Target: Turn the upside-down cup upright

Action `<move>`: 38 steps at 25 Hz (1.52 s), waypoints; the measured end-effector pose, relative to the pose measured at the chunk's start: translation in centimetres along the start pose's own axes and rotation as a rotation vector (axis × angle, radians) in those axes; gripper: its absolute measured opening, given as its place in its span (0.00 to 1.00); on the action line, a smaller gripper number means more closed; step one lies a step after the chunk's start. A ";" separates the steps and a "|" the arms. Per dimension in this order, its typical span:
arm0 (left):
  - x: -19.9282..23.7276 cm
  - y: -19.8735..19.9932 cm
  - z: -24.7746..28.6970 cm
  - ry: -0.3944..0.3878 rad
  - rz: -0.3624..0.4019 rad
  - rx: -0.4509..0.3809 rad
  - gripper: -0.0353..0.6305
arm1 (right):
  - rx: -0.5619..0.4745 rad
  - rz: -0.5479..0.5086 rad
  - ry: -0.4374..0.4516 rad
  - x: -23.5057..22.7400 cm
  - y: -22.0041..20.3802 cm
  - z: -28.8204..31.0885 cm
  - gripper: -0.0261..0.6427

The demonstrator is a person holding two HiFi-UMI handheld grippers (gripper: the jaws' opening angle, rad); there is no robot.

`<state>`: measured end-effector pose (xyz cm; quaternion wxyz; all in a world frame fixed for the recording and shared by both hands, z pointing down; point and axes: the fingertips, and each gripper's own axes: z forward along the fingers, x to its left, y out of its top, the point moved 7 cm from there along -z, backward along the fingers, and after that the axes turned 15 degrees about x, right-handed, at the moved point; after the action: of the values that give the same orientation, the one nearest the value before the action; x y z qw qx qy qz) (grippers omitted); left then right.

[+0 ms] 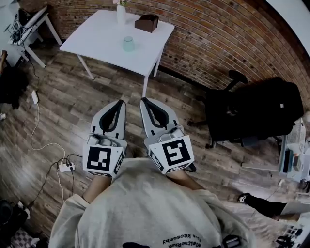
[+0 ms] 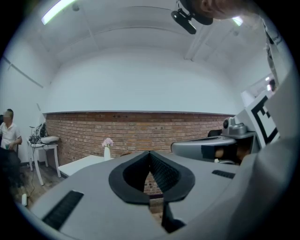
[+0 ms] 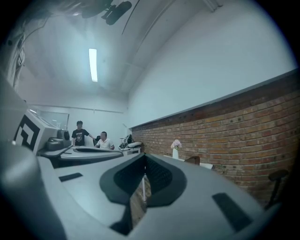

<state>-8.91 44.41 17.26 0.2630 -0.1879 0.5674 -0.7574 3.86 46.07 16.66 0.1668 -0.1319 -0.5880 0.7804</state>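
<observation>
A pale green cup (image 1: pixel 128 43) stands on the white table (image 1: pixel 97 36) at the far side of the room; it is too small to tell which way up. My left gripper (image 1: pixel 120 102) and right gripper (image 1: pixel 144 100) are held side by side, level, over the wooden floor, well short of the table. Both are shut with nothing between the jaws. In the left gripper view the shut left gripper (image 2: pixel 150 153) points at the brick wall and the table (image 2: pixel 82 163). The right gripper (image 3: pixel 144 157) is likewise shut and empty. The cup is hidden in both gripper views.
A white vase with flowers (image 1: pixel 120 13) and a brown box (image 1: pixel 147 23) share the table. A black office chair (image 1: pixel 252 112) stands to the right, and cables with a power strip (image 1: pixel 66 167) lie on the floor at left. Two people (image 3: pixel 79 134) are at the back.
</observation>
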 end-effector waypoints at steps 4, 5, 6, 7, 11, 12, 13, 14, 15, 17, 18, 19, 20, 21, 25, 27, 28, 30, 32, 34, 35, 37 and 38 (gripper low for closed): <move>1.0 0.0 0.9 0.012 -0.009 -0.001 0.07 | 0.004 0.003 0.003 -0.6 0.0 1.1 0.05; 1.4 0.0 1.3 0.013 -0.010 -0.003 0.07 | 0.005 0.004 0.001 -0.9 0.0 1.5 0.05; 1.7 0.0 1.7 0.012 -0.011 -0.005 0.07 | 0.006 0.005 -0.001 -1.1 0.0 1.9 0.05; 2.0 0.0 2.2 0.011 -0.011 -0.007 0.07 | 0.007 0.006 -0.003 -1.5 -0.1 2.4 0.05; 3.7 0.1 4.6 0.003 -0.013 -0.010 0.07 | 0.007 0.004 -0.011 -2.8 0.2 5.0 0.05; 4.2 0.2 5.4 0.000 -0.014 -0.010 0.07 | 0.009 0.004 -0.014 -3.1 0.3 5.8 0.05; 4.9 0.4 6.2 -0.004 -0.015 -0.009 0.07 | 0.011 0.006 -0.017 -3.6 0.5 6.7 0.05; 5.6 0.6 7.0 -0.007 -0.017 -0.009 0.07 | 0.013 0.009 -0.020 -4.0 0.7 7.6 0.05; 6.3 0.9 7.8 -0.010 -0.019 -0.009 0.07 | 0.014 0.011 -0.024 -4.5 1.0 8.5 0.05; 7.9 1.6 9.6 -0.017 -0.018 -0.006 0.07 | 0.017 0.015 -0.032 -5.4 1.7 10.6 0.05; 8.7 1.9 10.5 -0.022 -0.018 -0.003 0.07 | 0.020 0.017 -0.036 -5.8 2.0 11.6 0.05; 9.5 2.1 11.4 -0.029 -0.017 0.000 0.07 | 0.024 0.022 -0.040 -6.2 2.2 12.7 0.05; 10.3 2.3 12.3 -0.035 -0.016 0.004 0.07 | 0.028 0.026 -0.044 -6.5 2.5 13.8 0.05; 11.2 2.5 13.2 -0.040 -0.014 0.007 0.07 | 0.031 0.030 -0.049 -6.8 2.7 14.9 0.05; 14.9 3.5 16.8 -0.058 -0.014 0.016 0.07 | 0.047 0.038 -0.073 -8.3 3.9 19.3 0.05; 16.5 4.0 18.5 -0.073 -0.010 0.027 0.07 | 0.055 0.045 -0.088 -9.2 4.5 21.2 0.05; 17.2 4.3 19.4 -0.082 -0.008 0.032 0.07 | 0.058 0.047 -0.094 -9.6 4.9 22.3 0.05; 18.8 4.7 21.1 -0.100 -0.007 0.043 0.07 | 0.063 0.053 -0.105 -10.3 5.5 24.3 0.05; 20.3 5.1 22.9 -0.114 -0.001 0.051 0.07 | 0.067 0.056 -0.116 -11.0 6.1 26.3 0.05; 21.8 5.6 24.7 -0.128 0.007 0.055 0.07 | 0.072 0.059 -0.130 -11.8 6.5 28.3 0.05; 22.5 5.8 25.6 -0.135 0.011 0.057 0.07 | 0.075 0.061 -0.138 -12.1 6.6 29.2 0.05; 23.8 5.9 27.2 -0.153 0.014 0.061 0.07 | 0.083 0.069 -0.150 -12.8 6.8 30.9 0.05; 24.4 5.9 28.0 -0.164 0.013 0.063 0.07 | 0.087 0.072 -0.157 -13.1 6.8 31.7 0.05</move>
<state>-10.77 6.94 19.25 0.3194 -0.2370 0.5210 -0.7552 2.35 11.21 18.90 0.0975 -0.0841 -0.5596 0.8187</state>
